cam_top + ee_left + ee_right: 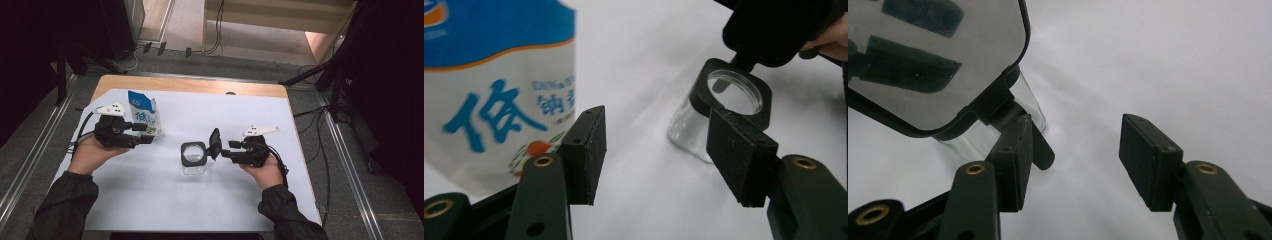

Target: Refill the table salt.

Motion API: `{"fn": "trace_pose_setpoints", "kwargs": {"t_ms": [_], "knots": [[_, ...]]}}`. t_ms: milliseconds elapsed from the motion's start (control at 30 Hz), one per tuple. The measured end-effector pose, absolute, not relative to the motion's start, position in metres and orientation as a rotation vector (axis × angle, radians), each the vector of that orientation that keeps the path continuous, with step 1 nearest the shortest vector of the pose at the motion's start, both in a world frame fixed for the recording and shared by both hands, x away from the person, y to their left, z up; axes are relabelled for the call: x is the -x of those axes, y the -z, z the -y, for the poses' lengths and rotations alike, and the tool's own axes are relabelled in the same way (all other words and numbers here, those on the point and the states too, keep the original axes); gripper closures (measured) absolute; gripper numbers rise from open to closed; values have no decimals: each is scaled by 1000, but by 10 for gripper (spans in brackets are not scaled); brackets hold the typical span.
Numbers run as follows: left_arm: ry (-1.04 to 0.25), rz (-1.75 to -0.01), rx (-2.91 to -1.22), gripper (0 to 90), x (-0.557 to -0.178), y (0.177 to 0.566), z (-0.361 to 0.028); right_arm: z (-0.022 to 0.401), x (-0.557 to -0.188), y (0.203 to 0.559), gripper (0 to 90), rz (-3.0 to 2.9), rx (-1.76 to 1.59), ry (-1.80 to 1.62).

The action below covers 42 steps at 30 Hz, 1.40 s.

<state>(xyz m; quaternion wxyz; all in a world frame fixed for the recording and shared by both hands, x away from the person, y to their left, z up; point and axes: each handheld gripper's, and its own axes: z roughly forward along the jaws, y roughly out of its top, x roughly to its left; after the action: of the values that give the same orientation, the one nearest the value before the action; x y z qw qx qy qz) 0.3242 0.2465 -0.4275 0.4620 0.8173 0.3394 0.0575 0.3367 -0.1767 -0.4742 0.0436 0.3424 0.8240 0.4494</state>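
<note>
The left tongs (148, 133) stand with the jaws apart and nothing between the pads. In the left gripper view the two black pads frame only the bare white surface. Just beside them, toward the far left part of the counter, a blue and white upright milk carton with printed characters (144, 113) stands on its base. In the high view the tips of the tongs are very near its lower part, but I cannot tell if they touch it.

The right tongs (225, 148) also have the jaws apart and clamp nothing. In the right gripper view one pad is just beside the hinge of the black square flip lid (933, 60), which stands raised. The other pad is over the bare sheet.

This lid belongs to a small clear glass jar with a black square collar (193, 157). The jar stands upright near the middle of the counter, between the two hands and closer to the right one. Its round mouth is uncovered.

Everything rests on a white sheet (150, 200) that covers most of the wooden counter (200, 86). The person's dark sleeves enter from the near edge.
</note>
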Motion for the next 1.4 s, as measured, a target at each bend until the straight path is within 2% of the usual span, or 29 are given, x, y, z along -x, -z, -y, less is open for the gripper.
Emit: {"fn": "trace_pose_setpoints", "kwargs": {"t_ms": [433, 833, 1400], "knots": [[-173, -922, -1970, 451, -335, 435, -276, 174, -334, 475, 489, -2535, -1044, -1362], [-238, -965, -1948, 452, -361, 433, -304, 184, -324, 476, 493, -2509, -1091, -1327], [-180, -844, -1945, 469, -394, 433, -293, 202, -304, 480, 495, -2467, -1146, -1308]]}}
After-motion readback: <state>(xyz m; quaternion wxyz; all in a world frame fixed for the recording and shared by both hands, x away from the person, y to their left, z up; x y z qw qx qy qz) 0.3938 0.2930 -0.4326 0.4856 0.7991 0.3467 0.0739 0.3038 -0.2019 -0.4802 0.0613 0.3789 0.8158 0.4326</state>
